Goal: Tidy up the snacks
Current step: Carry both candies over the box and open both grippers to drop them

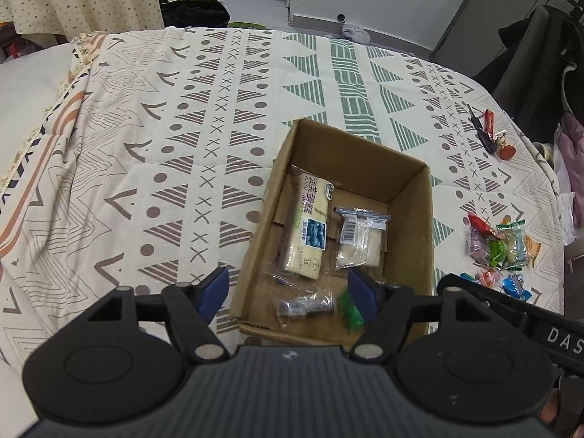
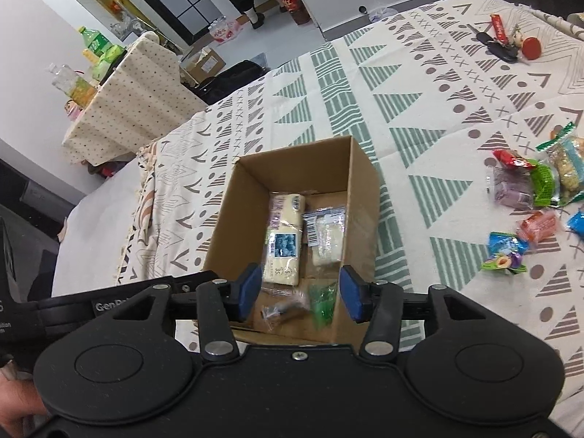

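Cardboard box (image 1: 408,197) is seen open-topped on the patterned cloth (image 1: 182,127) of the bed, with both hand-held grippers poised over its near edge. Inside it, 4 snacks are counted: a cream cake bar (image 1: 308,226) lying lengthwise from 6 toward 12 o'clock, a clear pack with a barcode (image 1: 359,237) just beside it at 3 o'clock, and, at the near end, a small clear pack (image 1: 304,306) and a green pack (image 1: 352,312).

The left hand-held gripper (image 1: 288,297) is held wide apart and empty, and the right hand-held gripper (image 2: 301,294) is likewise spread wide with nothing between its blue pads (image 2: 250,286).

The remaining loose snacks (image 2: 529,197) are gathered in a cluster on the cloth, well apart from the box. From the right hand-held gripper they lie at about 2 o'clock; from the left one the same cluster (image 1: 500,248) is found at about 3 o'clock, beyond the box's far side wall. The right side is therefore judged the nearer, with open cloth between it and the pile, while the left would have to cross the box. No single long axis is offered by the pile, since the packets overlap at mixed angles; the blue and green packet (image 2: 505,252) at its near edge is judged the easiest to reach, lying roughly from 9 to 3 o'clock. Keys (image 2: 500,42) at 1 o'clock are taken as no part of the task.
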Demonstrator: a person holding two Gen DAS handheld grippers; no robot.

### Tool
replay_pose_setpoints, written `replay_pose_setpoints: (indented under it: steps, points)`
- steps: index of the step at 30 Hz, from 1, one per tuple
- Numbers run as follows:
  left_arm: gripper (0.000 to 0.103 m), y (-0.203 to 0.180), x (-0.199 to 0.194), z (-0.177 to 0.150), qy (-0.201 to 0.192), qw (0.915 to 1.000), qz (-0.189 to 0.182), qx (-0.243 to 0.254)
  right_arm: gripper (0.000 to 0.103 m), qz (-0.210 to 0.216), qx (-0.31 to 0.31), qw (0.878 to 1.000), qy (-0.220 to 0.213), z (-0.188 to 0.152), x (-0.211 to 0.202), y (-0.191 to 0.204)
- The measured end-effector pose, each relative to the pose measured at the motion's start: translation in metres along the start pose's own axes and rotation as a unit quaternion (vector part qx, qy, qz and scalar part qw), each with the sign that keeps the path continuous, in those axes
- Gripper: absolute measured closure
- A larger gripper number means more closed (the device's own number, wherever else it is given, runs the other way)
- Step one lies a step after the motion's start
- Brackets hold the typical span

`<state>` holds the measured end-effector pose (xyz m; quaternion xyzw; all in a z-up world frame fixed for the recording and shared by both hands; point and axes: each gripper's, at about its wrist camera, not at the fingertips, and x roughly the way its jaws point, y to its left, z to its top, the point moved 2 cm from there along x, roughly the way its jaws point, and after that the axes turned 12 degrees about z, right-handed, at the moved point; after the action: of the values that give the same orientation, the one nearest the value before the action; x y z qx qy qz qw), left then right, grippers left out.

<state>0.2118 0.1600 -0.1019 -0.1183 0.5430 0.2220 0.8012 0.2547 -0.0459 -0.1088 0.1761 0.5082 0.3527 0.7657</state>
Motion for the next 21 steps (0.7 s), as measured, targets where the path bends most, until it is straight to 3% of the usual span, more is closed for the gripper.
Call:
replay_pose_setpoints:
  steps: [11, 19, 21]
  points:
    - [0.014, -0.031, -0.009, -0.006, -0.007, 0.9996, -0.003, 0.029, 0.051, -0.037, 0.024, 0.999, -0.015, -0.006, -0.034, -0.040]
    - [0.003, -0.067, -0.016, -0.014, -0.015, 0.9982, -0.013, 0.057, 0.042, -0.061, 0.040, 0.997, -0.030, -0.011, -0.065, -0.073]
    - [0.000, -0.077, -0.018, -0.016, -0.018, 0.9976, -0.015, 0.065, 0.032, -0.067, 0.043, 0.996, -0.036, -0.012, -0.072, -0.080]
